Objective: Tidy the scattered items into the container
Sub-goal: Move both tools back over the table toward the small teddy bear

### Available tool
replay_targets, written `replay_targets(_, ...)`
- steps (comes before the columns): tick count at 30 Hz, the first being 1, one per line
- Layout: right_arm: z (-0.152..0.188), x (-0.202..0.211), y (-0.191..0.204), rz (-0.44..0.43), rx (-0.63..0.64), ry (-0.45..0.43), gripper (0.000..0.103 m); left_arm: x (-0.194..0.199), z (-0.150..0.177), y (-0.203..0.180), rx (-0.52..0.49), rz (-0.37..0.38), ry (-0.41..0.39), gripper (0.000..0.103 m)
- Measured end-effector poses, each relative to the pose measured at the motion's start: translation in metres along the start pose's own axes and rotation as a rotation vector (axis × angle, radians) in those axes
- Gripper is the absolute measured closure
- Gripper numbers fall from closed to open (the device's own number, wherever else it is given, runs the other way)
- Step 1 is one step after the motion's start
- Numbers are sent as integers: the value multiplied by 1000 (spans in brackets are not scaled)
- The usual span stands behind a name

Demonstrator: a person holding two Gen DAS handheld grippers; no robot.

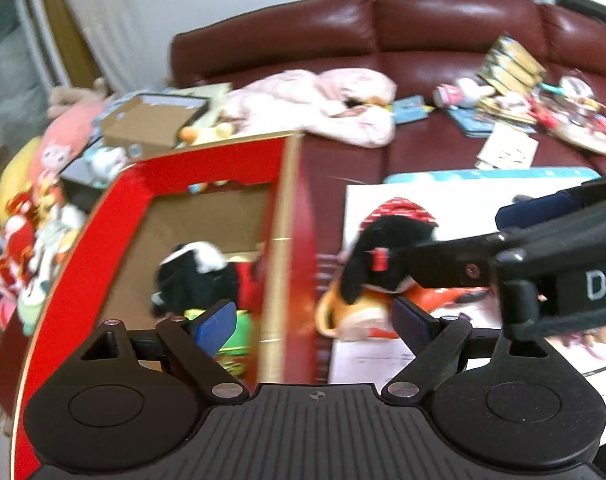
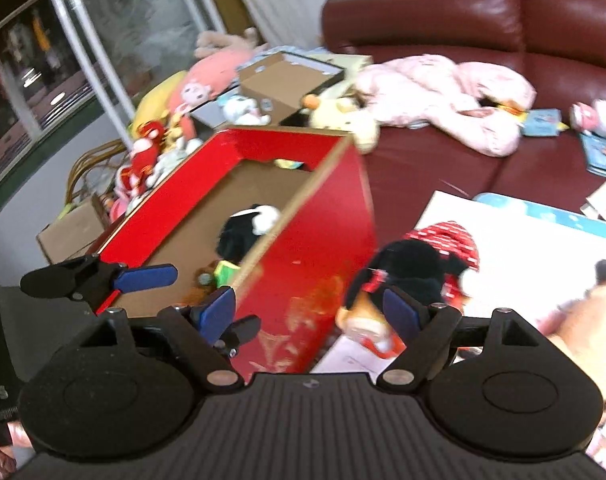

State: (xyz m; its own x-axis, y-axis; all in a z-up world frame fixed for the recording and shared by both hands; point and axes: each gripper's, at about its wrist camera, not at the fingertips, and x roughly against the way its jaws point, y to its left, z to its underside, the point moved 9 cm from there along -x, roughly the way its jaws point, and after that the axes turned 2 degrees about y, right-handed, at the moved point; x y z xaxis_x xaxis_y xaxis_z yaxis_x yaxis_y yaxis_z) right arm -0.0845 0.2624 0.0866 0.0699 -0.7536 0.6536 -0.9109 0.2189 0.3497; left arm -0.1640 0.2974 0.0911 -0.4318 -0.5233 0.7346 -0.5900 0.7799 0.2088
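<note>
A red box (image 1: 115,216) with a brown cardboard inside stands on the dark red sofa. A black-and-white plush (image 1: 199,272) and a green toy (image 1: 239,332) lie in it. Right of the box a doll (image 1: 387,256) with black hair and a red spotted hat lies on a white board (image 1: 463,208). My left gripper (image 1: 315,324) is open and empty, hovering over the box's right wall. A finger (image 1: 451,266) of my right gripper reaches the doll's hair from the right. In the right wrist view my right gripper (image 2: 309,312) is open, with the doll (image 2: 415,268) just beyond its right pad and the box (image 2: 207,168) to the left.
A pink blanket (image 1: 315,100) lies across the sofa seat, with books and small toys (image 1: 511,80) at the far right. A small cardboard box (image 1: 151,124) sits behind the red box. Several plush toys (image 1: 35,220) are piled at the left.
</note>
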Motion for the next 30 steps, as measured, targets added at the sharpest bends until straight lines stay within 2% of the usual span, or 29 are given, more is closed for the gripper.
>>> replay_targets(8, 28, 27, -79, 95, -118, -5, 19, -23, 3, -87, -152, 108, 26, 9)
replay_targets(15, 91, 64, -200, 299, -342, 28, 19, -51, 25, -157, -284, 198, 88, 9)
replay_targets(18, 117, 79, -236, 367, -421, 34, 19, -59, 35, -184, -334, 249, 110, 9)
replay_targets(23, 156, 88, -270, 415, -515, 70, 19, -70, 51, -222, -392, 295, 143, 9)
replay_targets(26, 176, 87, -280, 418, -574, 88, 19, -76, 57, -239, -406, 316, 160, 9)
replay_targets(30, 193, 83, -286, 402, -611, 111, 25, -80, 62, -251, -414, 338, 176, 9)
